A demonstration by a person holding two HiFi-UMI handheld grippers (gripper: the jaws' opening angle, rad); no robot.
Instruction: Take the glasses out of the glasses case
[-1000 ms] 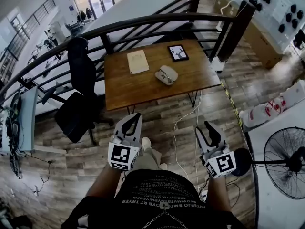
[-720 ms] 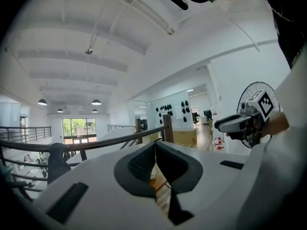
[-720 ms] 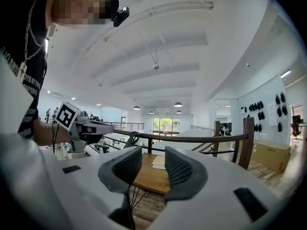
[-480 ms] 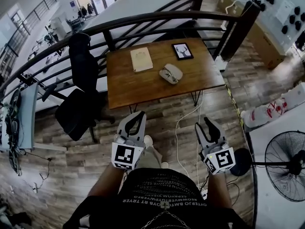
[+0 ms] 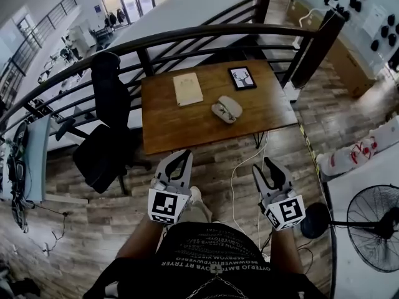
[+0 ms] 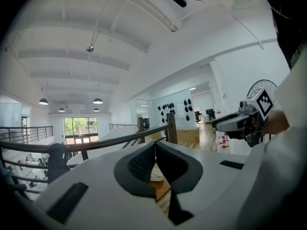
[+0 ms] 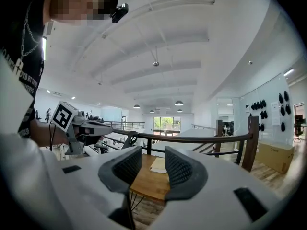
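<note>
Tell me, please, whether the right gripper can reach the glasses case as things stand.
Probably not yet: the right gripper is short of the table, well apart from the glasses case; nothing blocks the way.

Matt wooden table (image 5: 181, 124), dark metal railing (image 5: 199, 31), worn wood-plank floor (image 5: 81, 198)

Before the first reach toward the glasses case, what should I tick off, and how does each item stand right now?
1. Glasses case lying open on the table: ok.
2. Glasses seen inside the case: ok, they appear to lie in one half.
3. Right hand-held gripper open and empty: ok.
4. Left hand-held gripper open for a grasp: not ok, jaws together, nothing between them.
5. Grippers at the case: not ok, both are over the floor, short of the table edge.
6. Notebook and picture frame apart from the case: ok.
</note>
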